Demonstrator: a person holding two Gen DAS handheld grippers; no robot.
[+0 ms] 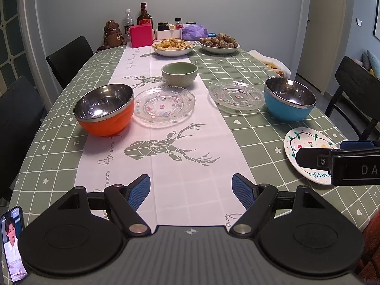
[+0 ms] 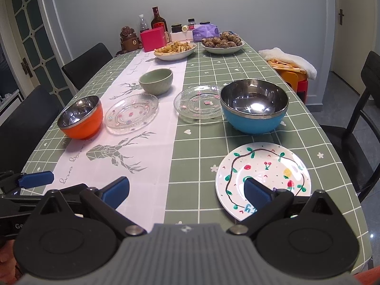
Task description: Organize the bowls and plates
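Across the middle of the table stand an orange steel-lined bowl (image 1: 104, 109) (image 2: 80, 117), two clear glass plates (image 1: 163, 104) (image 1: 237, 96) (image 2: 131, 112) (image 2: 199, 104) and a blue steel-lined bowl (image 1: 289, 99) (image 2: 254, 106). Behind them is a green ceramic bowl (image 1: 179, 73) (image 2: 156, 80). Near the right edge lies a white painted plate (image 1: 306, 142) (image 2: 263, 171). My left gripper (image 1: 191, 190) is open and empty over the white runner. Also open, my right gripper (image 2: 186, 190) (image 1: 319, 152) has its right finger (image 2: 256, 191) over the painted plate's near part.
Two dishes of food (image 1: 174, 46) (image 1: 219, 44), bottles, jars, a pink box (image 1: 141, 35) and a tissue pack stand at the far end. Black chairs (image 1: 68, 58) (image 2: 365, 123) line both sides. A phone (image 1: 13, 242) leans at the near left. A towel-covered stool (image 2: 292, 68) stands to the right.
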